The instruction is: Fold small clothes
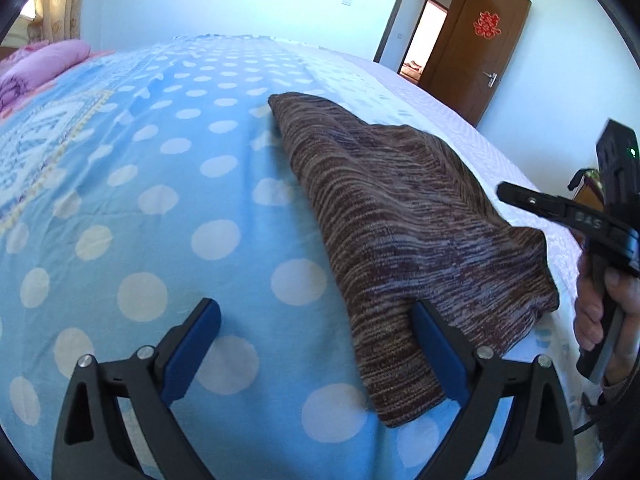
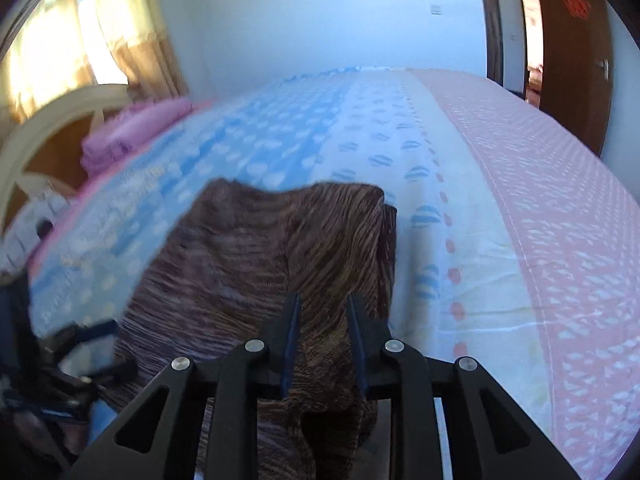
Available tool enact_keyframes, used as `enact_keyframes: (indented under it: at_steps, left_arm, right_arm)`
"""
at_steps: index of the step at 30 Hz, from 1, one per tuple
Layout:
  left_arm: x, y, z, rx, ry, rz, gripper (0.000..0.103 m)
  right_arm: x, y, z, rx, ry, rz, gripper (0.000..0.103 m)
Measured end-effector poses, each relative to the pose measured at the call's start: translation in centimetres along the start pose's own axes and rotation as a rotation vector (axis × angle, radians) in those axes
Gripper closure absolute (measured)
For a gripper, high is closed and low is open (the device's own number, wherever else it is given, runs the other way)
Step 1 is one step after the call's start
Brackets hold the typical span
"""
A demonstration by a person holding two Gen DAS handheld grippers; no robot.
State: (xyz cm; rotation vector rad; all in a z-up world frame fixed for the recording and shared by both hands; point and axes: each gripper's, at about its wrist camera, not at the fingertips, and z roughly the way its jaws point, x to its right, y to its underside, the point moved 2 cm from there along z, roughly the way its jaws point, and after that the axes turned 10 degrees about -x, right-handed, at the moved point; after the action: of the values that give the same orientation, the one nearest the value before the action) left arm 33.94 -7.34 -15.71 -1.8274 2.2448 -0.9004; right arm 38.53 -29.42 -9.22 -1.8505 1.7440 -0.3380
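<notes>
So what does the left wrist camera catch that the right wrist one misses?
Only the left wrist view shows the left gripper wide open over the bedspread, plus the hand carrying the other tool. Only the right wrist view shows the right gripper with brown cloth bunched between its narrow jaws, and the sunlit curtain. Both show the brown knitted garment, pink bedding and wooden door.

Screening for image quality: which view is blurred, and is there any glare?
Left wrist view: sharp, evenly lit, with fisheye bulging of the bed. Right wrist view: motion-smeared across the brown knit garment and bedspread; sunlit curtains at upper left are blown out.
</notes>
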Motion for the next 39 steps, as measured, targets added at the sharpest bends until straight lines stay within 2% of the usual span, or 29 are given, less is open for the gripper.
enact_keyframes:
  at_steps: [3, 8, 10, 11, 15, 16, 17, 18, 19, 25, 27, 31, 33, 35, 36, 37, 39]
  left_arm:
    - [-0.1, 0.2, -0.4, 0.021, 0.006, -0.008, 0.004]
    - [0.5, 0.2, 0.1, -0.008, -0.021, 0.023, 0.001]
    - [0.9, 0.3, 0.2, -0.014, -0.029, 0.048, 0.000]
    - [0.9, 0.3, 0.1, -0.014, -0.031, 0.049, 0.000]
    - [0.6, 0.3, 0.0, -0.012, -0.019, 0.037, 0.000]
    - [0.7, 0.4, 0.0, -0.013, -0.021, 0.038, 0.000]
    - [0.8, 0.4, 0.1, -0.013, -0.023, 0.039, 0.000]
    - [0.7, 0.4, 0.1, -0.014, -0.023, 0.040, 0.000]
    - [0.7, 0.4, 0.1, -0.014, -0.023, 0.039, 0.000]
    - [1.0, 0.5, 0.2, -0.021, -0.045, 0.049, 0.000]
    - [0.9, 0.5, 0.1, -0.017, -0.041, 0.048, 0.000]
    - [0.2, 0.6, -0.6, 0.021, -0.021, 0.007, 0.000]
    - [-0.2, 0.3, -1.3, 0.048, -0.005, -0.025, 0.000]
    - [-0.5, -0.2, -1.6, 0.066, -0.024, -0.065, 0.000]
    - [-0.5, -0.6, -1.7, 0.075, -0.019, -0.080, 0.000]
    - [-0.3, -1.0, -1.6, 0.074, -0.009, -0.086, 0.000]
    - [0.5, -1.8, -0.7, 0.045, -0.015, -0.067, 0.000]
  right_arm:
    - [-0.3, 0.9, -0.6, -0.030, -0.045, 0.006, 0.080]
    - [-0.5, 4.3, -1.3, -0.090, 0.033, 0.002, 0.078]
    - [-0.2, 5.3, -1.8, -0.099, 0.026, 0.012, 0.078]
    - [-0.2, 6.1, -1.9, -0.112, 0.003, 0.015, 0.078]
    - [-0.3, 7.7, -1.9, -0.122, -0.003, 0.009, 0.076]
    - [-0.1, 7.9, -1.8, -0.115, 0.015, 0.007, 0.077]
    - [0.1, 7.9, -1.8, -0.113, 0.020, 0.019, 0.084]
    - [0.4, 7.9, -1.8, -0.116, 0.015, 0.038, 0.096]
    - [0.6, 8.1, -2.1, -0.131, -0.007, 0.053, 0.097]
    - [0.8, 9.7, -2.5, -0.187, 0.047, 0.019, 0.097]
    - [0.4, 9.3, -2.9, -0.187, 0.058, 0.005, 0.097]
    - [-0.5, 6.6, -5.1, -0.054, 0.097, -0.007, 0.094]
    - [-1.4, 4.9, -5.3, -0.006, 0.075, -0.032, 0.092]
    - [-2.6, 2.7, -4.6, 0.025, 0.031, -0.072, 0.079]
    - [-3.0, 1.9, -4.0, 0.028, 0.021, -0.086, 0.066]
    - [-3.6, 0.8, -2.9, 0.024, 0.002, -0.112, 0.061]
    - [-3.6, -0.7, -0.9, 0.011, -0.012, -0.120, 0.061]
